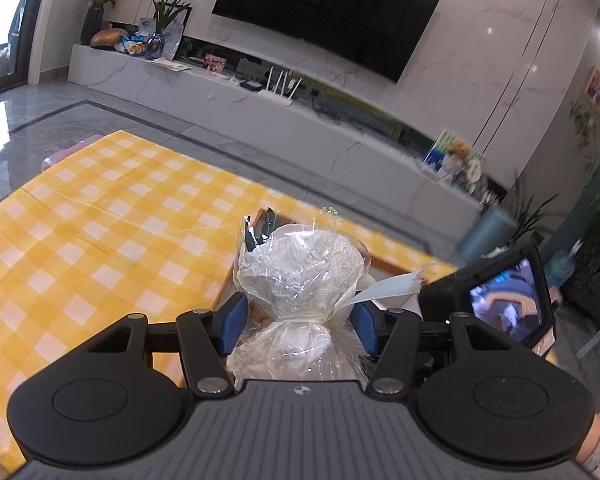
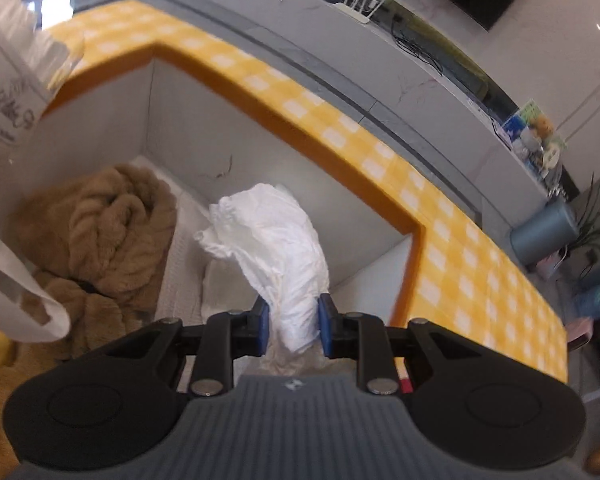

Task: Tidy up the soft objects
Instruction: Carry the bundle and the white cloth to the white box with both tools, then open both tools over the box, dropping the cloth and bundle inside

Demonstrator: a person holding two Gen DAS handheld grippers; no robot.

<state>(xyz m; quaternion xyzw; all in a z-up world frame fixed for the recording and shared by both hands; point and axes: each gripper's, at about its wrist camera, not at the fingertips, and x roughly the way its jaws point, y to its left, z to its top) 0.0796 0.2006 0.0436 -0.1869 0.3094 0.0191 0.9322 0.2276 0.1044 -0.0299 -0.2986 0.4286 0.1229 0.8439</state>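
- White crumpled cloth (image 2: pixel 276 248) is the soft thing in hand: the right gripper (image 2: pixel 292 328) is clamped on its lower end at the bottom centre of the right wrist view, and the loose upper end flops over the white-walled box (image 2: pixel 188 120) set in the yellow checked tabletop (image 2: pixel 460 264).
- Only one end sits between the pads, so the free end could drape over the box rim at the right of the frame instead of dropping inside, if the jaws open while the cloth leans that way.
- Thin, slack fabric may cling to a blue pad (image 2: pixel 262 322) on release and get dragged back out; that is a guess from how limp it looks.
- Brown plush bundle (image 2: pixel 112 232) fills the left part of the box, just beside the cloth. Coming down on that side could push it out of place or bury the cloth against it.
- Cellophane-wrapped bouquet (image 1: pixel 300 264) sits between the pads of the left gripper (image 1: pixel 300 326) at the lower centre of the left wrist view. The jaws stand fairly wide around its tied neck, and I cannot tell whether they press on it.
- Slippery film and a top-heavy cone make it likely to twist or slide if the hold is loose; a harder squeeze would crush the wrap.
- White ribbon (image 1: pixel 384 286) trails to the right toward the right gripper's body (image 1: pixel 496 296), which is very near. The ribbon could snag there, or the two tools could knock together.
- Clear printed wrap (image 2: pixel 16 80) crowds the upper left of the right wrist view, hiding part of the box, so a drop there is poorly seen.
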